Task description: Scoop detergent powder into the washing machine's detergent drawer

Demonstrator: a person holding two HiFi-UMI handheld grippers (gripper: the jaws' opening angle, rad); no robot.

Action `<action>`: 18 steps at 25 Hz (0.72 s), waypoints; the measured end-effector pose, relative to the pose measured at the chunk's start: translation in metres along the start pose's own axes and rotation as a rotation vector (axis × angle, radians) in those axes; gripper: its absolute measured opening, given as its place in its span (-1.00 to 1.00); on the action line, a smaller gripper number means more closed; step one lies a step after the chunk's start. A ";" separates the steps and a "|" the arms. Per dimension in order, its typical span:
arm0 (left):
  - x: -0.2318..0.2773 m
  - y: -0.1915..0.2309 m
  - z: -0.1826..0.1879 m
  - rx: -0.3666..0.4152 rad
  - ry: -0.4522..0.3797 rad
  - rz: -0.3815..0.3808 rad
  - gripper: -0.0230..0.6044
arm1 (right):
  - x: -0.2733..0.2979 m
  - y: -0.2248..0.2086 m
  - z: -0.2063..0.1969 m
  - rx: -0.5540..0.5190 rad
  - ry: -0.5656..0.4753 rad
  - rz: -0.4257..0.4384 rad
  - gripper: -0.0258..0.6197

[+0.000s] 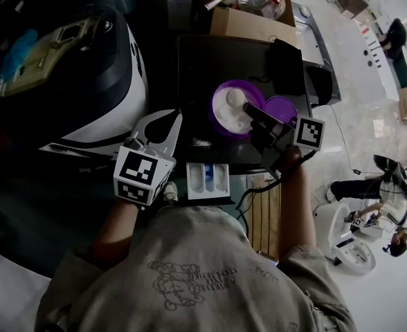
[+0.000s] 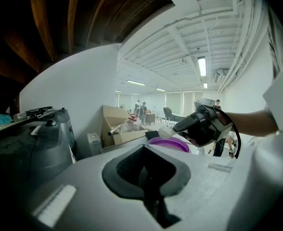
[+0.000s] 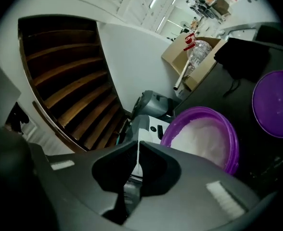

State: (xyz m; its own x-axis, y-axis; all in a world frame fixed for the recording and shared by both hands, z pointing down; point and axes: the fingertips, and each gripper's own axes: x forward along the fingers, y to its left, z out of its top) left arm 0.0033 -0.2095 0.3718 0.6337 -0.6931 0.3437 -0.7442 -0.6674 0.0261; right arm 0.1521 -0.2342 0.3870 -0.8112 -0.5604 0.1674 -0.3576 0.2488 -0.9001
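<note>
Right tongs (image 3: 138, 161) pinch the scoop (image 2: 165, 132); left tongs (image 2: 147, 178) closed together

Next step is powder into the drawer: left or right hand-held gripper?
Right. The right hand-held gripper is shut on the scoop, held over the purple powder tub, close to the open detergent drawer. The left hand-held gripper is shut, empty and off to the side.

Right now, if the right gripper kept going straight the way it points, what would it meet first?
Probably the white detergent powder in the purple tub: the right gripper points its scoop there, though height above it is unclear.
</note>
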 end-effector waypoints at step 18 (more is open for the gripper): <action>0.015 -0.005 0.025 0.038 -0.072 0.027 -0.93 | -0.013 0.001 -0.012 0.286 -0.180 0.169 -0.81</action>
State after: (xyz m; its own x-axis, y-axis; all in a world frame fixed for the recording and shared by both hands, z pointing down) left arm 0.0221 -0.2234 0.3532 0.6280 -0.7279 0.2751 -0.7536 -0.6570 -0.0182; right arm 0.1571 -0.2171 0.3884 -0.7445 -0.6663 -0.0431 -0.0617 0.1329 -0.9892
